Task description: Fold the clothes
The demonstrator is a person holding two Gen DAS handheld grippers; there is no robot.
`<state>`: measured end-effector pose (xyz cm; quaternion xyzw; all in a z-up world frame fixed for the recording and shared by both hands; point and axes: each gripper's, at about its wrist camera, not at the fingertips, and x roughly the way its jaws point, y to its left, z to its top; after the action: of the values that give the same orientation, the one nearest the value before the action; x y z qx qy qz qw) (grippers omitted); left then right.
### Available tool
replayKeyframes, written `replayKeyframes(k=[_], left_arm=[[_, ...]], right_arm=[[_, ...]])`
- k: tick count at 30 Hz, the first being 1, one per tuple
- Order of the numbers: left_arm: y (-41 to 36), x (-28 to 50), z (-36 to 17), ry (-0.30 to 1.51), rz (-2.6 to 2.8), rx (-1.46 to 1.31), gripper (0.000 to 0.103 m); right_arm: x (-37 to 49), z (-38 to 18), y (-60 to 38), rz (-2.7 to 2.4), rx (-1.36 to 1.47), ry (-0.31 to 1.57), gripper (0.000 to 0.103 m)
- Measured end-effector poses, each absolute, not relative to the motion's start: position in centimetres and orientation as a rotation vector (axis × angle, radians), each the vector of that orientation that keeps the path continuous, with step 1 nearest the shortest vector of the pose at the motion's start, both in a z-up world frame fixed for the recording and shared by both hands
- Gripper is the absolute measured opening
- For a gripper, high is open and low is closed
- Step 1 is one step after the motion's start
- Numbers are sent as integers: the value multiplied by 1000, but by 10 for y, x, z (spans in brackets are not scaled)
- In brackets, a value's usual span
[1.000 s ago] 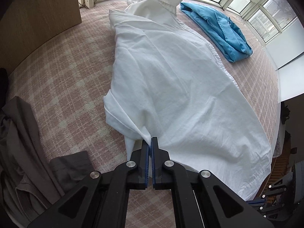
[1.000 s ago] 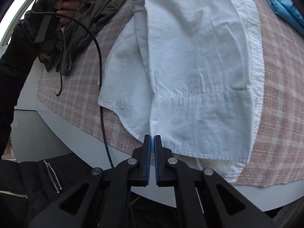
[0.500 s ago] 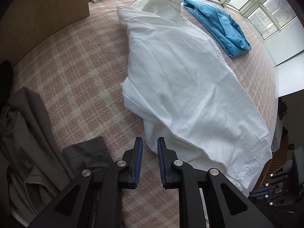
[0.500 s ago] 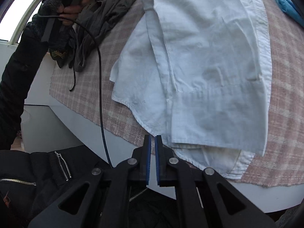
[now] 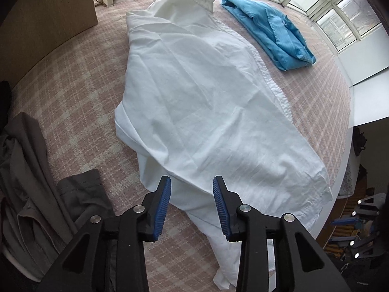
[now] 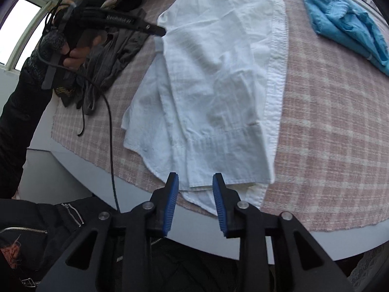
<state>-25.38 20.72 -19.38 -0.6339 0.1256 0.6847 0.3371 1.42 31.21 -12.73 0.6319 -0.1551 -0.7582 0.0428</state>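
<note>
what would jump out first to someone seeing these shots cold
The big white shirt spread down the middle of the pink plaid cloth, with both the left gripper and the right gripper open at its near edges. Next, the bright blue garment folded beyond it near the windows.

The left claw gapes empty above the white shirt.

The shirt lies along the middle of the counter, its collar at the far end and its hem at the near edge. A second garment lies well apart to its right, a third to its left. The left tool hovers over the shirt's left edge, the right tool over its hem.
</note>
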Motion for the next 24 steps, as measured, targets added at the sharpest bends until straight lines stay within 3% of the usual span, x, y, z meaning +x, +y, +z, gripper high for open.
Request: replayKeyframes(k=[4, 10, 13, 15, 17, 18, 24], left_arm=[[205, -257, -205, 292, 1785, -1693, 34], [213, -257, -213, 227, 1768, -1715, 32], [214, -258, -214, 217, 1783, -1715, 14], [214, -258, -214, 208, 1782, -1709, 12], [213, -259, -213, 211, 1788, -1698, 6], [213, -259, -213, 213, 1791, -1691, 5], [208, -261, -207, 195, 1806, -1661, 1]], right_arm=[[21, -128, 349, -2426, 1929, -543, 35], [10, -147, 364, -2391, 1925, -488, 35], [3, -158, 363, -2352, 1920, -454, 35], [-2, -163, 361, -2328, 1930, -432, 34], [-6, -165, 361, -2288, 1936, -452, 21], [-8, -166, 361, -2260, 1945, -494, 7], [-8, -140, 365, -2168, 1814, -763, 5]])
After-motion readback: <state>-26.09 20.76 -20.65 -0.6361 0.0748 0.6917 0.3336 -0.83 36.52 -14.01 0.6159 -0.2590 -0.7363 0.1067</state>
